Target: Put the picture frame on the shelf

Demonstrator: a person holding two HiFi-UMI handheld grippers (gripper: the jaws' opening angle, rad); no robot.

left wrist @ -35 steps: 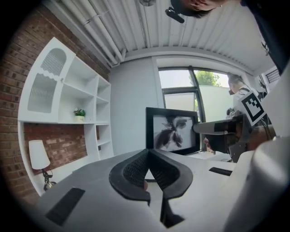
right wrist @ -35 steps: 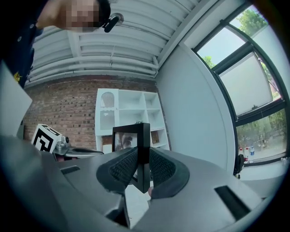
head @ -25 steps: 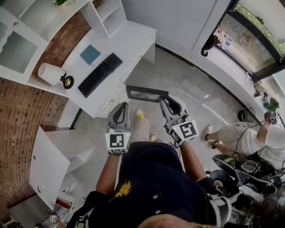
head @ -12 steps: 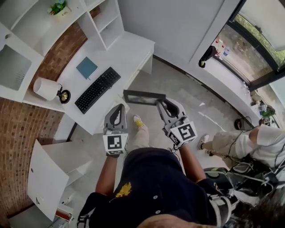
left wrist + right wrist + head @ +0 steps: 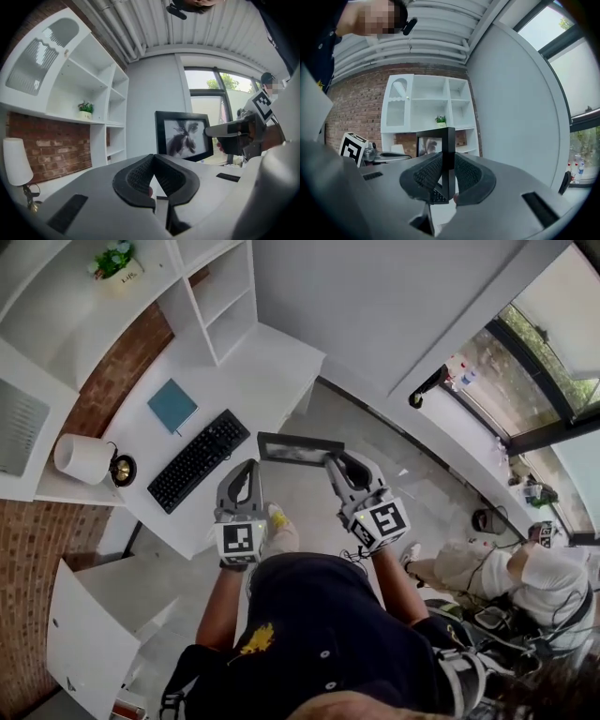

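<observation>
**Frame's up in the air, not on the shelf yet**

The right gripper (image 5: 330, 461) is clamped on one side edge of the picture frame (image 5: 298, 448). It holds the frame upright out front, just off the edge of the desk (image 5: 277, 352), I'd guess so it can go onto the white shelf (image 5: 225, 292) already standing. The left gripper (image 5: 246, 469) has its jaws together on nothing and looks like a spare alongside.

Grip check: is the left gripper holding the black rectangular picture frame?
No, the left gripper is empty; the right gripper clamps the black picture frame.
</observation>
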